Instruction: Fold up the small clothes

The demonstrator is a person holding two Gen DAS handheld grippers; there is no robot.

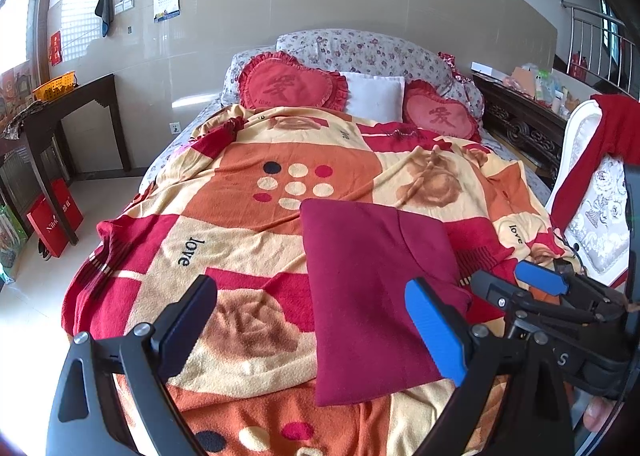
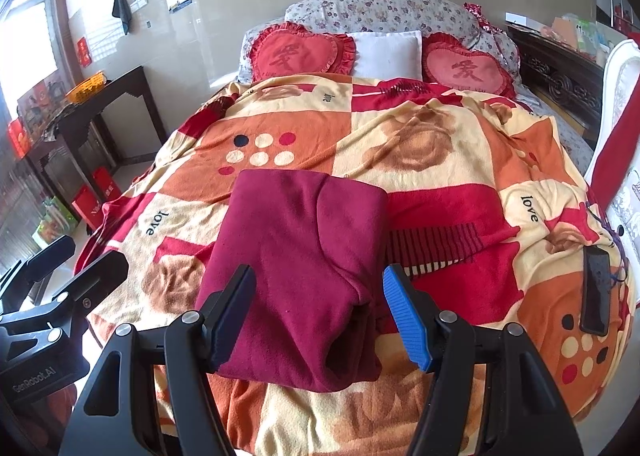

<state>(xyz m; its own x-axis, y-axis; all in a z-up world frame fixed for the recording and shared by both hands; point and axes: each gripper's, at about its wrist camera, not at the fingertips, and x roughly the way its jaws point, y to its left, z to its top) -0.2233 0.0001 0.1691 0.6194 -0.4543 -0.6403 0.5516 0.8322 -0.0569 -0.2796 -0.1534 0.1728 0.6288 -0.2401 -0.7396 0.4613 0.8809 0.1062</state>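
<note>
A dark red garment (image 2: 296, 252) is lying folded into a neat rectangle on the patterned blanket (image 2: 432, 160) covering the bed, near its foot. The right gripper (image 2: 318, 312) is hovering directly over the garment's near end, its jaws standing open with the cloth showing between them and neither pad pressing on it. The left gripper (image 1: 312, 320) is hanging just to the left of that, also spread wide and holding nothing; in its view the garment (image 1: 372, 296) is lying toward its blue pad rather than centred between the fingers. A dark phone (image 2: 596, 288) is resting on the blanket well to the garment's right.
</note>
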